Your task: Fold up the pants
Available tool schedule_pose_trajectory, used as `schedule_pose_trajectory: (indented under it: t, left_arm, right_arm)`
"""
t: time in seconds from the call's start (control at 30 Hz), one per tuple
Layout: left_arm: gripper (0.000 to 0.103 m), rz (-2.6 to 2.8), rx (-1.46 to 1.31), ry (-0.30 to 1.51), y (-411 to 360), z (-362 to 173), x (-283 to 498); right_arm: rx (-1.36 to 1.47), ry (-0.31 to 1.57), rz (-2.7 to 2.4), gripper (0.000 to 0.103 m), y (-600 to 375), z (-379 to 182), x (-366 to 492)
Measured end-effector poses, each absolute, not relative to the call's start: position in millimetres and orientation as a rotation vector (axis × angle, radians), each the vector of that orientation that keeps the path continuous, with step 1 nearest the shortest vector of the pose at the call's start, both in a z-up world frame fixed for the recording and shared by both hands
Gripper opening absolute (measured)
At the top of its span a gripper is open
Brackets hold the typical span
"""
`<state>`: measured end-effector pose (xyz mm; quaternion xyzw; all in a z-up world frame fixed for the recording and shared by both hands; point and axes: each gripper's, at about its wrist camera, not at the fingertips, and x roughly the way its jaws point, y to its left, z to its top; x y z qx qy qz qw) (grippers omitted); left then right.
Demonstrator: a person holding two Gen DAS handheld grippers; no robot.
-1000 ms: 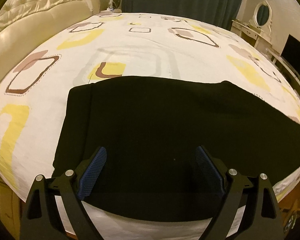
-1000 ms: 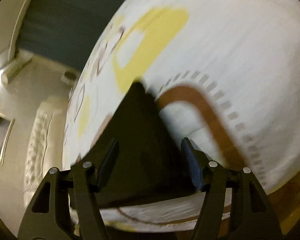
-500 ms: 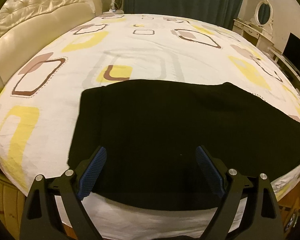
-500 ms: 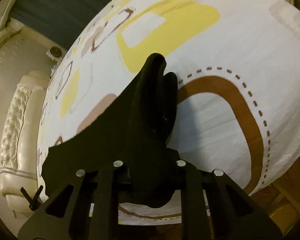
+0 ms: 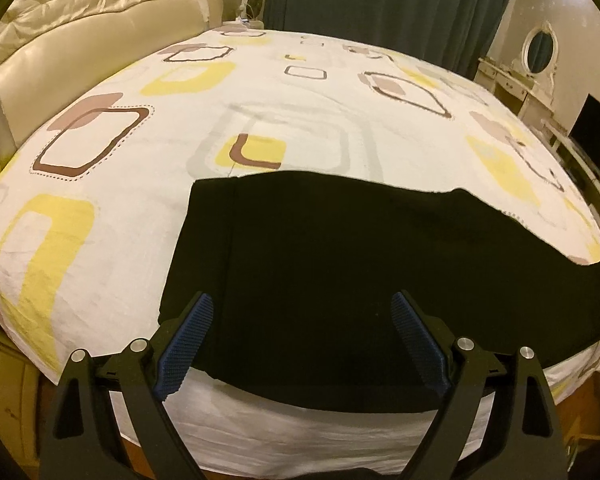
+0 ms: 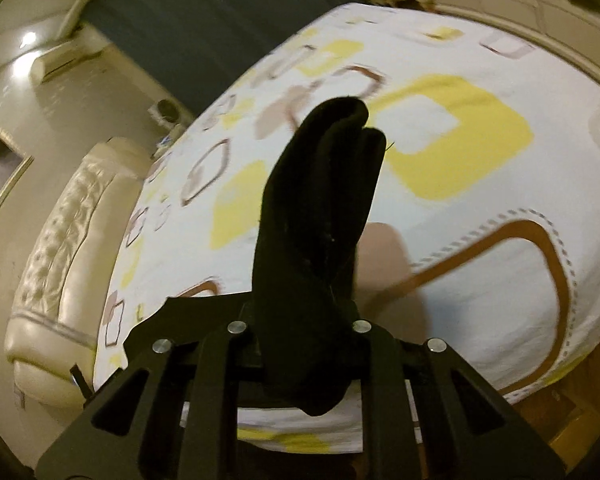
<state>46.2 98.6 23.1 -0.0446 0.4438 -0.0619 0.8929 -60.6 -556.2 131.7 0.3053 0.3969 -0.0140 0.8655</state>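
Observation:
Black pants (image 5: 340, 272) lie flat on the patterned bed sheet (image 5: 140, 160), waist end to the left, legs running off to the right where the cloth lifts at the frame edge. My left gripper (image 5: 302, 328) is open and empty, hovering over the near edge of the pants. My right gripper (image 6: 304, 320) is shut on the leg end of the pants (image 6: 320, 208), whose bunched cloth stands up between the jaws, lifted above the sheet (image 6: 480, 260).
A cream tufted headboard (image 5: 80, 20) stands at the left of the bed. Dark curtains (image 5: 380, 0) hang behind. A white dressing table with oval mirror (image 5: 536, 60) and a dark screen (image 5: 596, 136) stand to the right. The wooden bed frame (image 5: 12, 400) shows below.
My right gripper closed on the leg end of the pants and lifted it off the sheet. My left gripper stayed open and drew back slightly, shifting left.

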Motion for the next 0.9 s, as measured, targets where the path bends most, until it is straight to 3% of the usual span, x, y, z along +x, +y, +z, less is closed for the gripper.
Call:
schedule_pose_trajectory:
  t: [0.3,0.9]
  left_arm:
    - [0.090,-0.114,-0.039,0.895,95.3,24.5,45.6]
    - [0.090,-0.158,0.003,0.891,78.3,21.9,45.3]
  right_arm:
    - [0.486,0.853,0.039,0.016,-443.7,140.6,-18.4]
    - [0.231,1.078,0.036,0.016,-289.8,36.0,41.8]
